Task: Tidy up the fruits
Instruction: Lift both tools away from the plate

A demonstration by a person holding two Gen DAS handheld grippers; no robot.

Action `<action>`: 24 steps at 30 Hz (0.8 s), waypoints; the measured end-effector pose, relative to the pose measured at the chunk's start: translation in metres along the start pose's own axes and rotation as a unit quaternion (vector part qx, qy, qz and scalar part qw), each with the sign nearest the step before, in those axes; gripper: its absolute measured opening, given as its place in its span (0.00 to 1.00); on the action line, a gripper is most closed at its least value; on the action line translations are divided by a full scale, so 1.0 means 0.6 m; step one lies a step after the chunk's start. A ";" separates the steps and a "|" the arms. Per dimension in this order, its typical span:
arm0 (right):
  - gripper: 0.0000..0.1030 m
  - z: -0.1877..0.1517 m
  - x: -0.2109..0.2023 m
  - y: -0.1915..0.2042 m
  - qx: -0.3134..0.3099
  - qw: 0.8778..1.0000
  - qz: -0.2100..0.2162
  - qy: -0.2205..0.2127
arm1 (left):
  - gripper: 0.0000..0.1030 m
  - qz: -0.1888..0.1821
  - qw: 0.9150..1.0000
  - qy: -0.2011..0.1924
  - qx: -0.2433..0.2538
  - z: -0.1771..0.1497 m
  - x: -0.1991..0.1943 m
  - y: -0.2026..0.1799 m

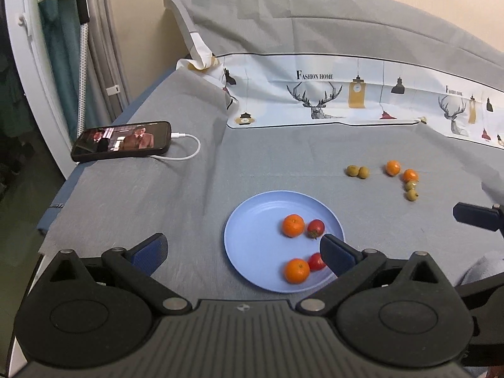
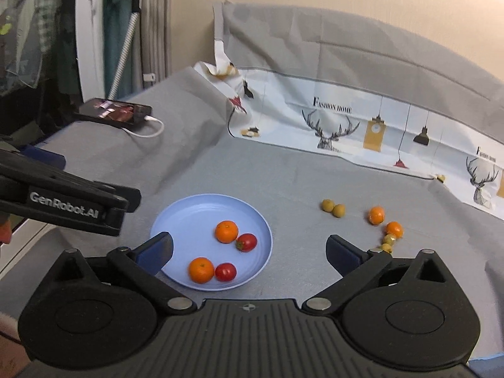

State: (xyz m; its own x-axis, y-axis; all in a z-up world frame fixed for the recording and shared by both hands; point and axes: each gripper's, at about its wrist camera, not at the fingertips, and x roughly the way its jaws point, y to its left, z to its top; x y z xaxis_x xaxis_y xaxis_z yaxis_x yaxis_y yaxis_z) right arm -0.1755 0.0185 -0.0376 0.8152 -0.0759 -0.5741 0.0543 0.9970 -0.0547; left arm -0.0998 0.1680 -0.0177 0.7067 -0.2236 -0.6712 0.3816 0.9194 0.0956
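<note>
Your left tongs (image 1: 242, 253) and right tongs (image 2: 249, 252) both gape wide with nothing between the fingers, and both hang above the near side of the blue plate (image 2: 186, 211). By the look of it, you are between a drop and the next pick.

The plate sits on the grey-clothed counter (image 1: 176, 195) and holds 4 fruits: 2 oranges (image 2: 226, 231) and 2 red fruits (image 2: 246, 242), paired off, 1 pair toward the plate's middle and 1 pair by its near rim.

Beyond the plate to its right, well apart from it, 6 fruits lie loose on the cloth: 2 green ones (image 1: 357, 171) touching each other, then 2 small oranges (image 1: 393, 167), with 2 more green ones (image 1: 411, 190) just beside the nearer orange.

Your next move likely means reaching past the plate's far right rim to that cluster. The green pair by the orange is crowded, so close on 1 fruit squarely or its neighbours may roll. A phone (image 1: 123, 141) plays far left of the plate; leave it.
</note>
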 end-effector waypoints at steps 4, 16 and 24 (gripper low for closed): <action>0.99 -0.009 -0.038 0.003 -0.005 1.000 -0.007 -0.021 | 1.00 0.008 1.000 -0.009 -0.002 -0.016 -0.031 -0.006; 0.99 -0.027 -0.098 -0.008 0.009 0.998 -0.022 -0.054 | 1.00 0.019 0.999 -0.036 0.008 -0.032 -0.084 -0.019; 0.99 -0.025 -0.094 -0.009 0.005 0.999 -0.022 -0.049 | 1.00 0.021 0.999 -0.033 0.009 -0.030 -0.082 -0.020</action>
State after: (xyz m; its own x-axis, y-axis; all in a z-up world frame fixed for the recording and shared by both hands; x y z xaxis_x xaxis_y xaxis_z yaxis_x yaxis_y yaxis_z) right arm -0.2304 0.0172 -0.0173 0.8646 -0.1192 -0.4882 0.0977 0.9928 -0.0694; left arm -0.1497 0.1739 0.0007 0.7598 -0.2068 -0.6164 0.3612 0.9226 0.1356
